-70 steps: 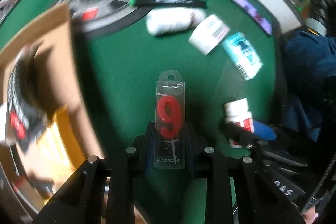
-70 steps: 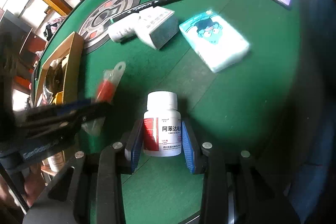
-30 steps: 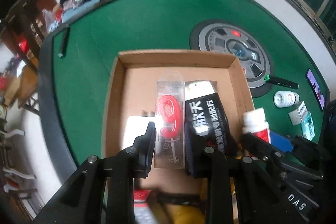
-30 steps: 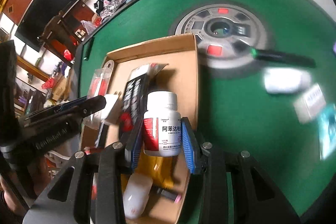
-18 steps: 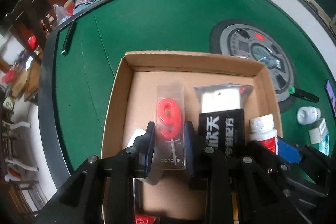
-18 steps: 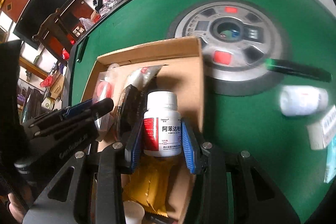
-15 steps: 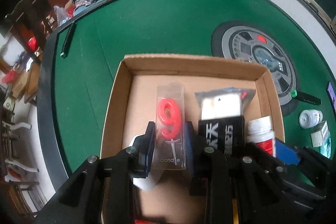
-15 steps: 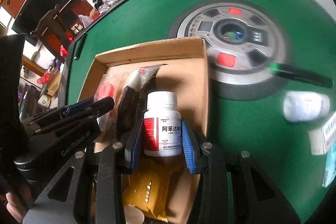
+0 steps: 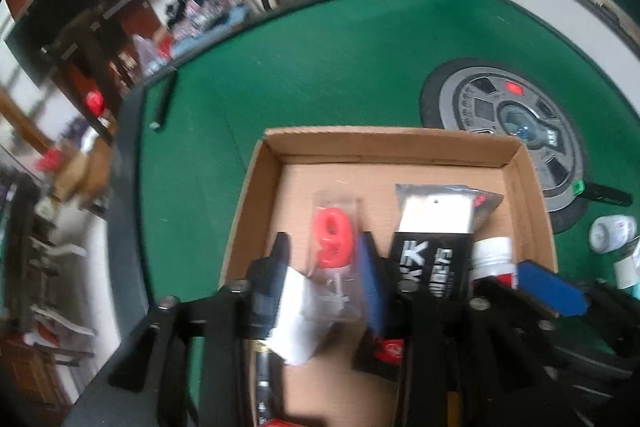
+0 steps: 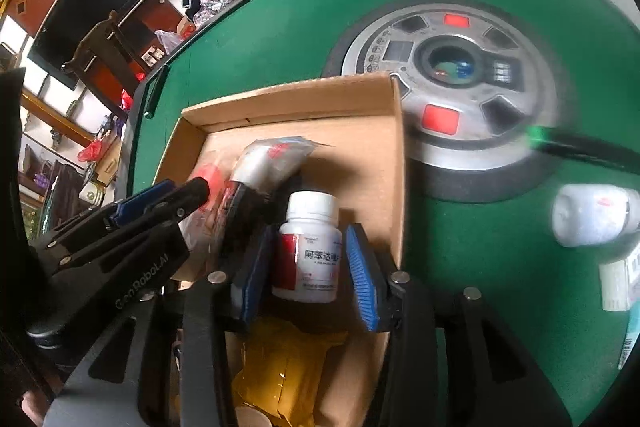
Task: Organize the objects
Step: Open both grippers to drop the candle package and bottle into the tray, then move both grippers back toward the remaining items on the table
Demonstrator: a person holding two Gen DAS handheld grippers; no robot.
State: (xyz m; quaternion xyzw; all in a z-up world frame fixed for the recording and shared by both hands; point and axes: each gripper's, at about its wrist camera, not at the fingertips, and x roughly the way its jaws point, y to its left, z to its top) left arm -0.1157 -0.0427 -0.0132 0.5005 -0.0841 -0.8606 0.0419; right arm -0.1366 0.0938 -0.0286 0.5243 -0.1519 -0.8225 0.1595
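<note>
Both tools over the cardboard box (image 9: 256,163): left tool (image 9: 322,259) spreading wide, candle pack (image 9: 335,247) loose between; right tool (image 10: 308,267) apart w/ pill bottle (image 10: 310,247) between, contact unclear.

The far half of the cardboard box (image 9: 400,141) floor lay bare, leaving room to reach in from above. Nearer, a packaged red number-nine candle (image 9: 334,239), a black packet (image 9: 434,251) and a white pill bottle (image 10: 310,251) crowded the box side by side, with a yellow pouch (image 10: 280,367) filling the near end. Both grippers hung close together over the box. On the green felt (image 9: 320,67), the round console (image 10: 452,83) pressed against the box's right wall.
</note>
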